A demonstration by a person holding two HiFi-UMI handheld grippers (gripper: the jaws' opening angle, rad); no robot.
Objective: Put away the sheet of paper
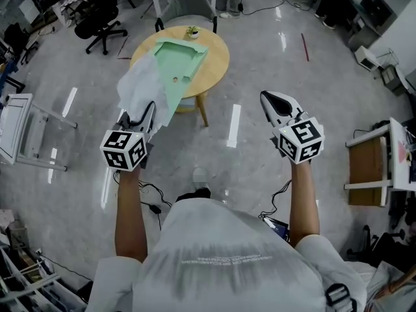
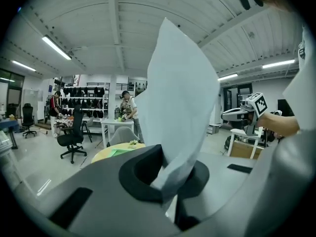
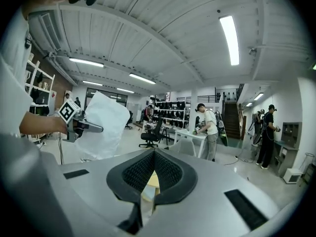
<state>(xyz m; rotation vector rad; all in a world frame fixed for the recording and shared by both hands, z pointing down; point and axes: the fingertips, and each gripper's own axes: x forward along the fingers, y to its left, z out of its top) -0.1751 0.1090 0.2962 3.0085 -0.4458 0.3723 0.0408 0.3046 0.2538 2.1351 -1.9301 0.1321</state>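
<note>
A white sheet of paper [image 1: 138,86] sticks up from my left gripper [image 1: 144,119], which is shut on its lower edge. In the left gripper view the paper [image 2: 180,98] rises between the black pads [image 2: 143,177] and hides the middle of the room. My right gripper [image 1: 272,103] is level with the left one, shut and holding nothing. The right gripper view shows its pads [image 3: 136,174] closed, with the left gripper [image 3: 81,125] and the paper [image 3: 103,130] off to the left. Ahead stands a round wooden table [image 1: 218,64] with an open green folder [image 1: 182,60] on it.
A small potted plant [image 1: 192,31] sits at the table's far edge, and a grey chair [image 1: 188,2] stands behind it. A black office chair [image 1: 101,25] is at the far left, a white rack [image 1: 19,132] at the left, a wooden cart [image 1: 367,171] at the right. People [image 3: 210,130] work at the back.
</note>
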